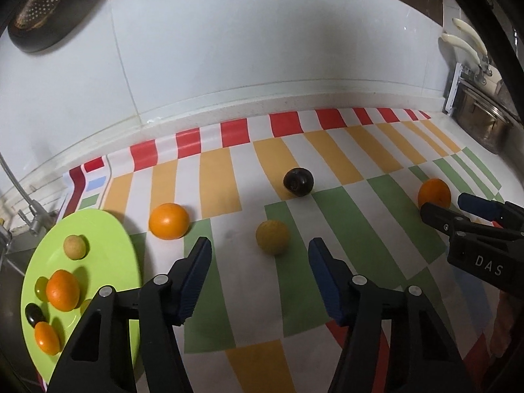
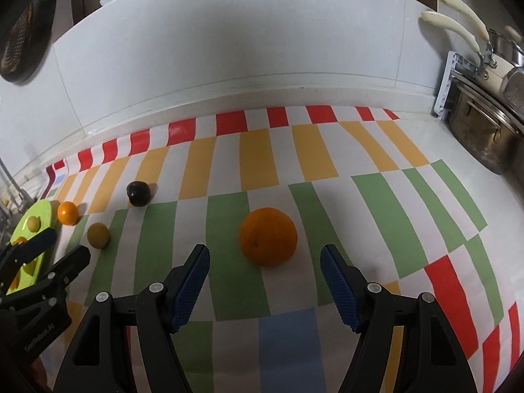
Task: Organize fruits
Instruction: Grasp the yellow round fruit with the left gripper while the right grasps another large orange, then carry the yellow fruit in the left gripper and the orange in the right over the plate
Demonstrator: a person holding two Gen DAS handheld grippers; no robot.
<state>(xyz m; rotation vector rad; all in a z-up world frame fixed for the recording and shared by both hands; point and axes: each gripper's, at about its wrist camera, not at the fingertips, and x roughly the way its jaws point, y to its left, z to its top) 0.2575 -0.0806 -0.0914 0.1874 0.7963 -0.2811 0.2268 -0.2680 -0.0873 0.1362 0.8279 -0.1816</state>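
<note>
My left gripper [image 1: 260, 245] is open and empty, just short of a yellow fruit [image 1: 272, 237] on the striped cloth. A small orange [image 1: 169, 221] lies left of it and a dark plum [image 1: 298, 181] beyond. A green plate [image 1: 108, 255] at the left holds several small fruits. My right gripper [image 2: 265, 255] is open and empty, its fingers either side of a large orange [image 2: 268, 240], which also shows in the left wrist view [image 1: 434, 194]. The right wrist view shows the plum [image 2: 139, 193], yellow fruit [image 2: 98, 235], small orange [image 2: 67, 213] and plate [image 2: 46, 211].
A white tiled wall [image 1: 262, 65] backs the counter. Steel pots with cream handles [image 2: 484, 137] stand at the far right. A sink faucet [image 1: 29, 209] is at the far left beside the plate. A dark strainer [image 1: 49, 3] hangs at upper left.
</note>
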